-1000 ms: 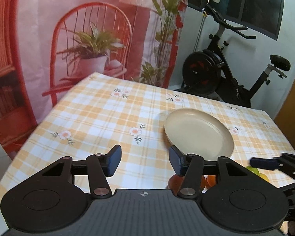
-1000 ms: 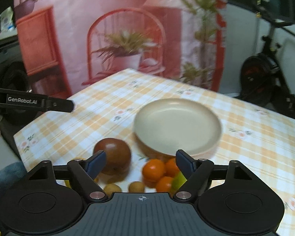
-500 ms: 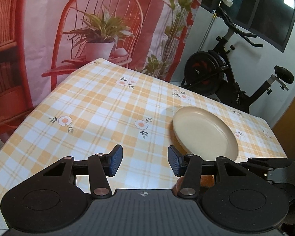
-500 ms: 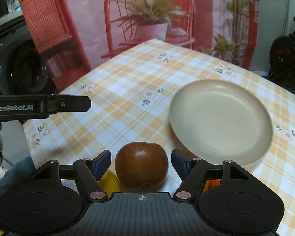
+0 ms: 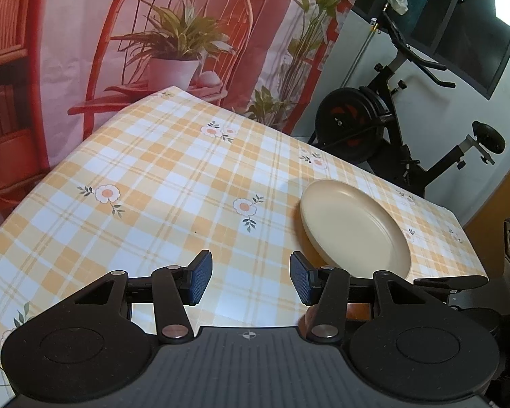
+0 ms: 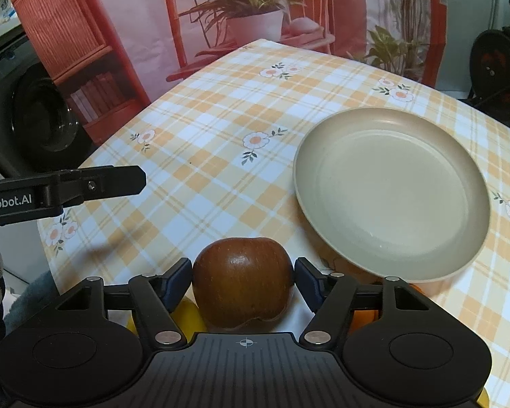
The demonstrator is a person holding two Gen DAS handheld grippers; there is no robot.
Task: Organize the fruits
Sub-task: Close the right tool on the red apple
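The right gripper [image 6: 243, 280] has the round reddish-brown apple [image 6: 242, 280] between its closing jaws, with both pads at the fruit's sides. Ahead and to its right, the shallow beige plate [image 6: 391, 197] sits on the orange-checked floral tablecloth [image 6: 221, 142]. A yellow fruit [image 6: 187, 316] lies under its left finger, an orange fruit [image 6: 365, 316] under its right. The left gripper [image 6: 132, 180] hovers to its left, over the cloth's edge, with nothing between its parted jaws.

A home room: a black exercise bike [image 5: 391, 125], a dark front-loading washing machine [image 6: 40, 115], a bench under an orange-checked flowered cloth [image 5: 173, 183].
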